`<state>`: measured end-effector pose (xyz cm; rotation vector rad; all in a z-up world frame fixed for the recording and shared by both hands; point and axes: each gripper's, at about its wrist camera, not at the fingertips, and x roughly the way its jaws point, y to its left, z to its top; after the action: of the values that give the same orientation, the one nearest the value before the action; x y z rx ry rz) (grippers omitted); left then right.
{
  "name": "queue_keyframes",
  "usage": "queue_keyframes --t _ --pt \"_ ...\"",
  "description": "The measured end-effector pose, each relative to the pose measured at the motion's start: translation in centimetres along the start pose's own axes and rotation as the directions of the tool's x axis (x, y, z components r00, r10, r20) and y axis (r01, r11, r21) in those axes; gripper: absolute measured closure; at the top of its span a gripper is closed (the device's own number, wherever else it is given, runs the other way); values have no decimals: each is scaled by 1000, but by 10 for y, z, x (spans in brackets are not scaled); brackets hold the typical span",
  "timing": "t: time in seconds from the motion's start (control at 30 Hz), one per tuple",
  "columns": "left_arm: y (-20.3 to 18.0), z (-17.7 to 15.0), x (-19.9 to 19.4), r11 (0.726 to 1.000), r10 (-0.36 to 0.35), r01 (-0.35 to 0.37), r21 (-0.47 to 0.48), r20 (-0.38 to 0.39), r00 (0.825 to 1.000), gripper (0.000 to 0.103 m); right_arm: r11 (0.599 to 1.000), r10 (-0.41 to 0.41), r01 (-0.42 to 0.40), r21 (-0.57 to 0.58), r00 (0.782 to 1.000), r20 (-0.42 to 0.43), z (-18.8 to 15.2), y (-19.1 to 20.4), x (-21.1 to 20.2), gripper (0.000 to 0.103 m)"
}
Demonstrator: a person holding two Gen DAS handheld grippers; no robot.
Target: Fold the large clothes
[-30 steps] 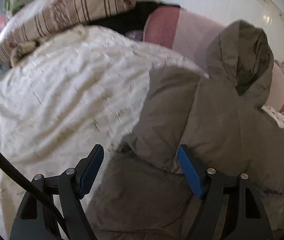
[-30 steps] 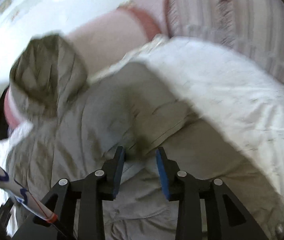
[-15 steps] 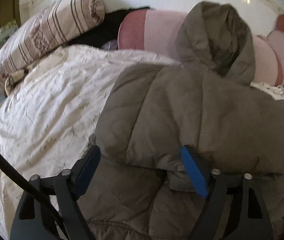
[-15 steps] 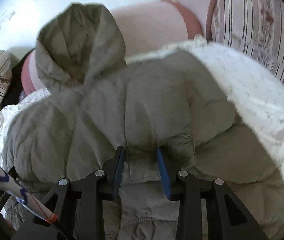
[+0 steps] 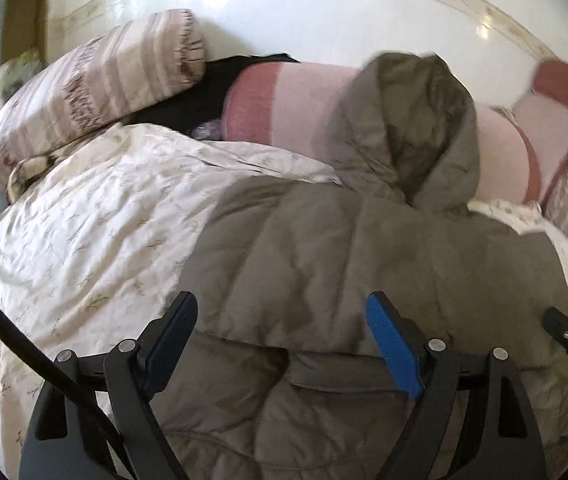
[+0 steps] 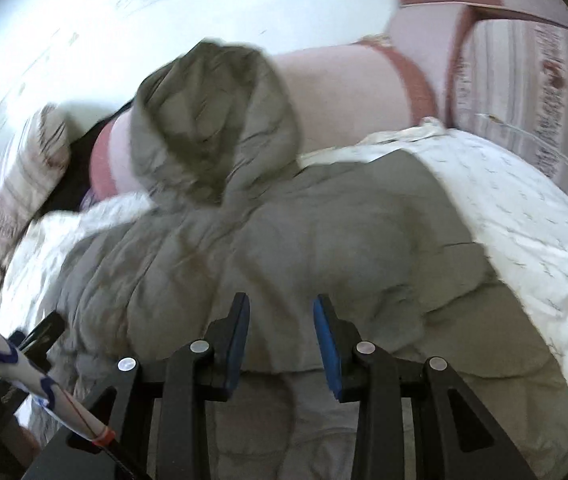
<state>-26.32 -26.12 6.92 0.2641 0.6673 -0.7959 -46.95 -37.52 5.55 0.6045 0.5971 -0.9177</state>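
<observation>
Hand-held gripper (image 6: 282,336) over folded puffy jacket (image 6: 324,240)

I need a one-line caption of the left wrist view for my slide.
Left gripper, fingers open, above a grey hooded puffer jacket lying on a white printed quilt.

Bright daylight, glare on the glossy wall (image 5: 324,12), fisheye-bent dark edges, motion blur in the right wrist view.

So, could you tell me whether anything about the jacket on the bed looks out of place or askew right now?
Yes: the grey puffer jacket lies folded on the white duvet, but its hood stands propped against the pink bolster instead of lying flat. Nothing looks torn or spilled.
</observation>
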Motion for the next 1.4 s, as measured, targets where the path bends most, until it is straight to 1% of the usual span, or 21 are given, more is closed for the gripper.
queue_keyframes --t 0.07,0.13,0.2,0.37,0.47,0.53,0.63,0.7,0.73,0.8,0.87,0.97,1.0,1.1,1.17,1.23,1.4 --pt "-9 -5 8 999 5 -4 32 -21 1000 18 1000 3 -4 -15 1000 -25 -5 8 7 67" --pt "-14 -9 19 998 17 -14 57 -53 998 18 1000 3 -4 -17 998 -68 -8 15 19 67" --pt "-14 -12 27 998 16 -11 60 -82 997 18 1000 -2 1 -10 995 -104 -11 16 29 66" --pt "-11 -16 39 999 14 -8 51 -123 992 16 1000 10 -10 0 992 -128 -13 12 36 66" --pt "-10 -15 36 999 13 -7 52 -113 994 16 999 29 -26 25 994 -110 -11 7 29 67" --pt "-10 -14 30 999 17 -12 52 -100 995 16 997 33 -29 68 998 -59 -5 -3 17 67" --pt "-6 -10 23 999 17 -13 42 -84 996 16 994 -37 40 103 999 -30 4 -22 13 67" --pt "-5 -10 22 999 15 -12 36 -82 996 16 988 -85 92 123 995 -58 5 -37 21 67" --pt "-5 -10 24 999 15 -12 36 -88 996 16 985 -85 96 142 993 -82 4 -44 26 69" --pt "-6 -13 28 999 19 -15 42 -103 995 16 982 -73 96 162 987 -143 0 -51 39 68" --pt "-7 -14 30 999 23 -18 51 -109 994 16 983 -80 104 148 985 -154 0 -49 42 67" --pt "-7 -13 29 998 23 -18 52 -102 995 16 985 -99 118 128 984 -146 2 -46 39 68" --pt "-7 -12 27 999 22 -17 48 -98 995 16 984 -107 124 126 985 -134 2 -44 36 68" --pt "-6 -9 20 999 14 -12 34 -75 997 16 987 -127 131 90 991 -51 4 -27 16 68" --pt "-6 -6 14 1000 6 -5 27 -56 998 16 993 -106 107 59 994 -13 4 -16 7 68" --pt "-7 -5 10 999 9 -7 31 -42 999 16 996 -68 69 49 997 -27 2 -11 6 68" --pt "-10 -8 13 998 27 -24 56 -54 998 16 998 -39 43 39 995 -91 -5 -6 19 68"
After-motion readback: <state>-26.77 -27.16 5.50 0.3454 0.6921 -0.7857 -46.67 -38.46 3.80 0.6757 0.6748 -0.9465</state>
